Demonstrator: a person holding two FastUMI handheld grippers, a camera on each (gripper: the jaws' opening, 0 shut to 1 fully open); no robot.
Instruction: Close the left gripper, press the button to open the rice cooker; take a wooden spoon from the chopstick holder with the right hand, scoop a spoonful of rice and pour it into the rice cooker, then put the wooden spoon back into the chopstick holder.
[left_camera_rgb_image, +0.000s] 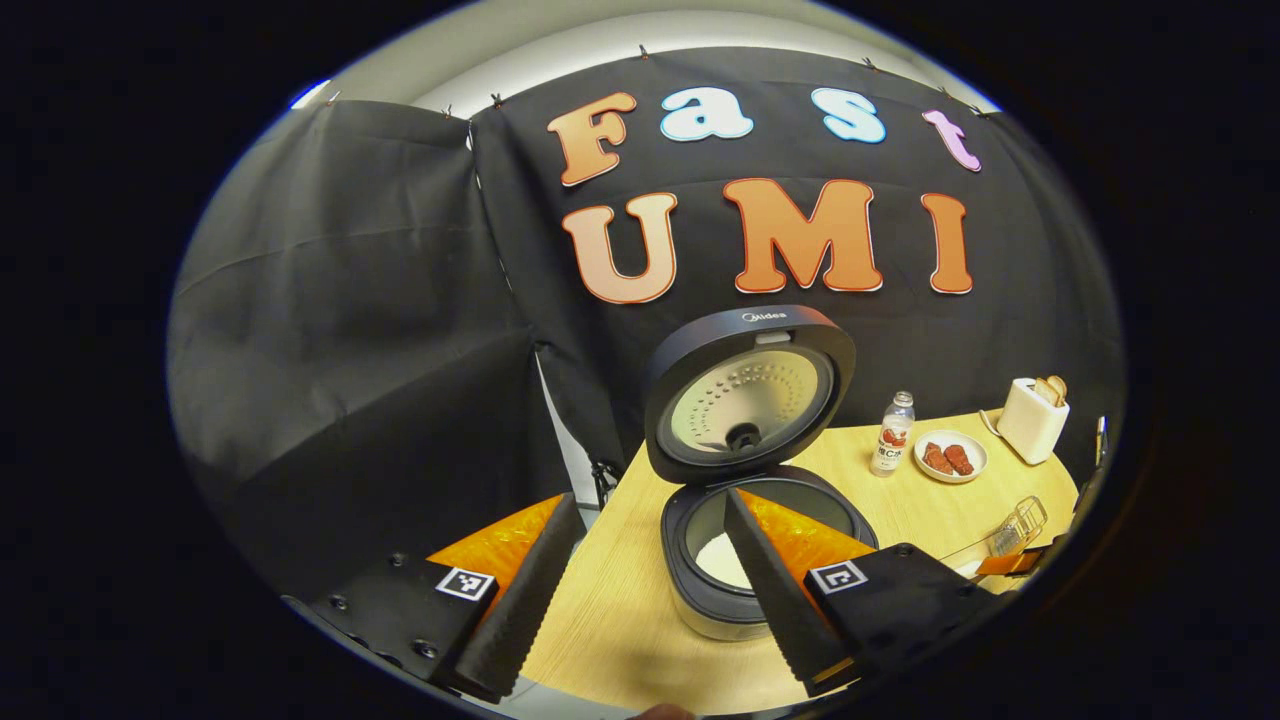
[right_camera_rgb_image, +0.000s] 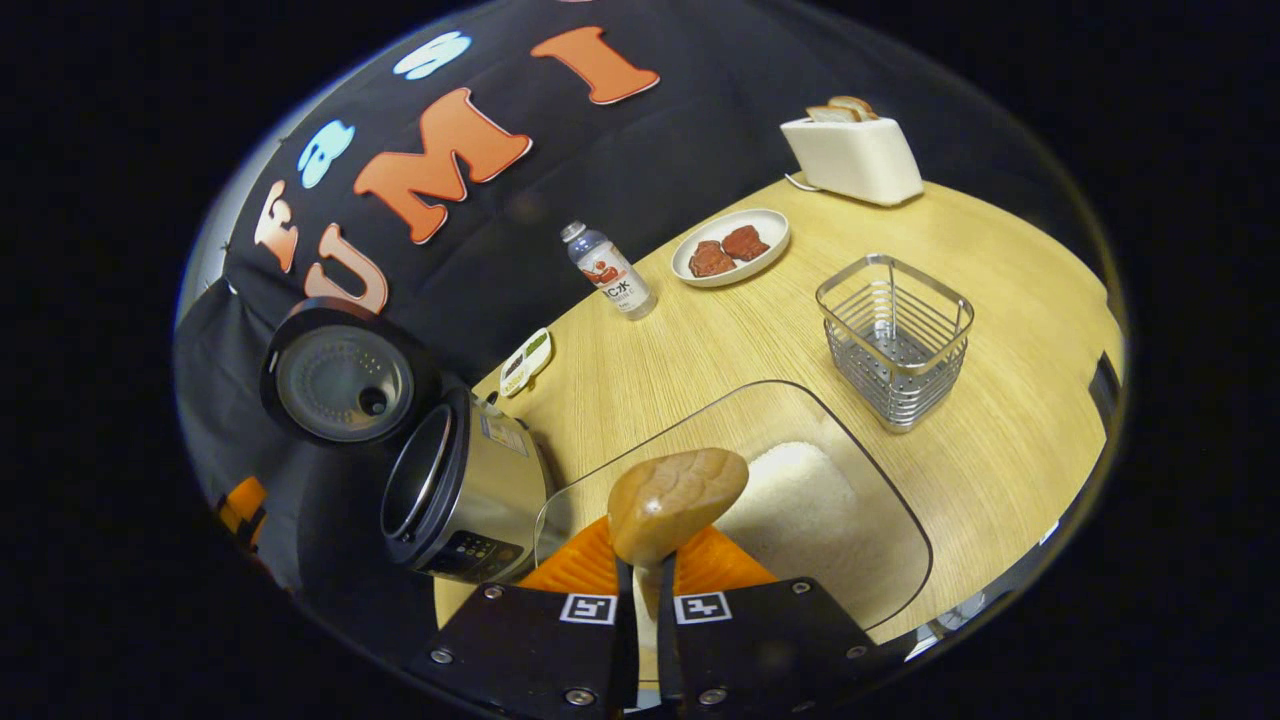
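The left gripper (left_camera_rgb_image: 645, 545) hangs open before the cooker (left_camera_rgb_image: 745, 560), lid (left_camera_rgb_image: 748, 395) up. The right gripper (right_camera_rgb_image: 640, 590) clamps the spoon (right_camera_rgb_image: 675, 500) over rice (right_camera_rgb_image: 800, 500) in a clear tub (right_camera_rgb_image: 890, 510); the holder (right_camera_rgb_image: 893, 340) stands beyond.

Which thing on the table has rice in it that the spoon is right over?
The clear container at the front. The wooden spoon in the right gripper hangs over its white rice; the wire chopstick holder stands empty.
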